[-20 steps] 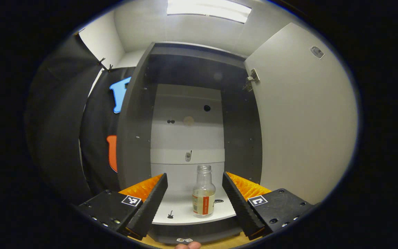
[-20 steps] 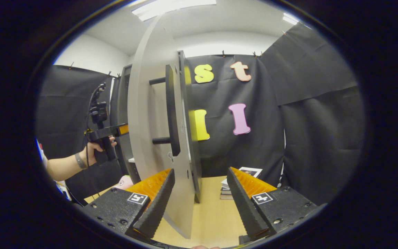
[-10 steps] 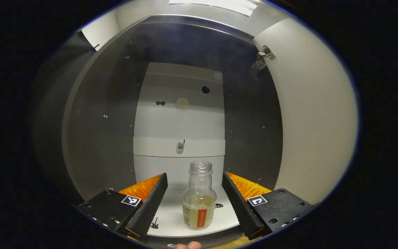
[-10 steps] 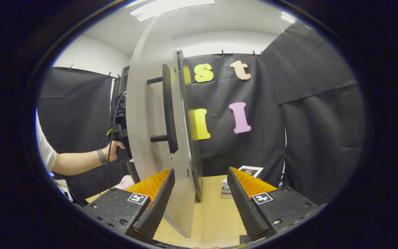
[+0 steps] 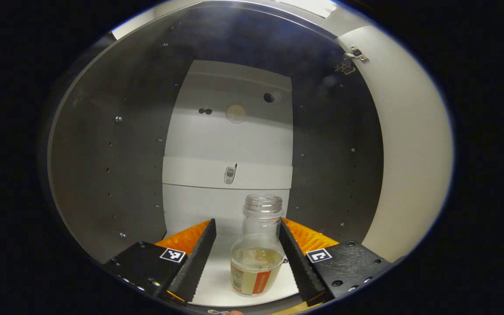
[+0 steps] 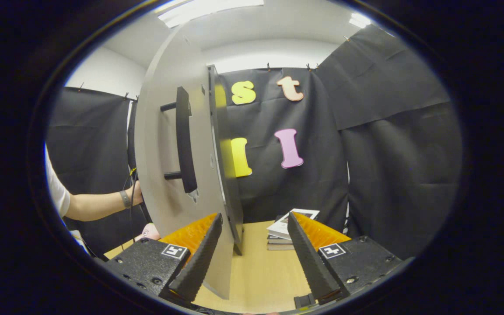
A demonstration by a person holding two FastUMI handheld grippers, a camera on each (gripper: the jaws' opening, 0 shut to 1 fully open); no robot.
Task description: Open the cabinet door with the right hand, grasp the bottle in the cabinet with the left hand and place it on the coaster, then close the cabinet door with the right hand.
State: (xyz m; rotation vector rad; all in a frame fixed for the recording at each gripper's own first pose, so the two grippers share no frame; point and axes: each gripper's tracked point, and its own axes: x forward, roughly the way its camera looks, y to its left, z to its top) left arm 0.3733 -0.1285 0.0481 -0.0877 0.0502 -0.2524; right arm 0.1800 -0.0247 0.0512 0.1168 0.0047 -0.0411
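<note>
Between the ridged, rough-looking fingers of the left gripper (image 5: 246, 258) stands a clear, glossy bottle (image 5: 257, 249) of glass or plastic with a smooth paper-like label. Beneath it lies a smooth white matt shelf (image 5: 217, 280); to either side are dark matt cabinet walls (image 5: 116, 175). Up to the right sits a shiny metal hinge (image 5: 351, 58). Ahead of the right gripper (image 6: 254, 251), the pale matt cabinet door (image 6: 160, 144) carries a smooth black bar handle (image 6: 184, 140), above a light wood-grain tabletop (image 6: 256, 271).

Left gripper (image 5: 246, 253): two wedge-shaped fingers with ribbed inner faces, each on a dark textured block bearing a square black-and-white marker tag and small screws. Right gripper (image 6: 252, 249): same build. Person: white short sleeve (image 6: 56, 192), dark wristband (image 6: 125, 199).
</note>
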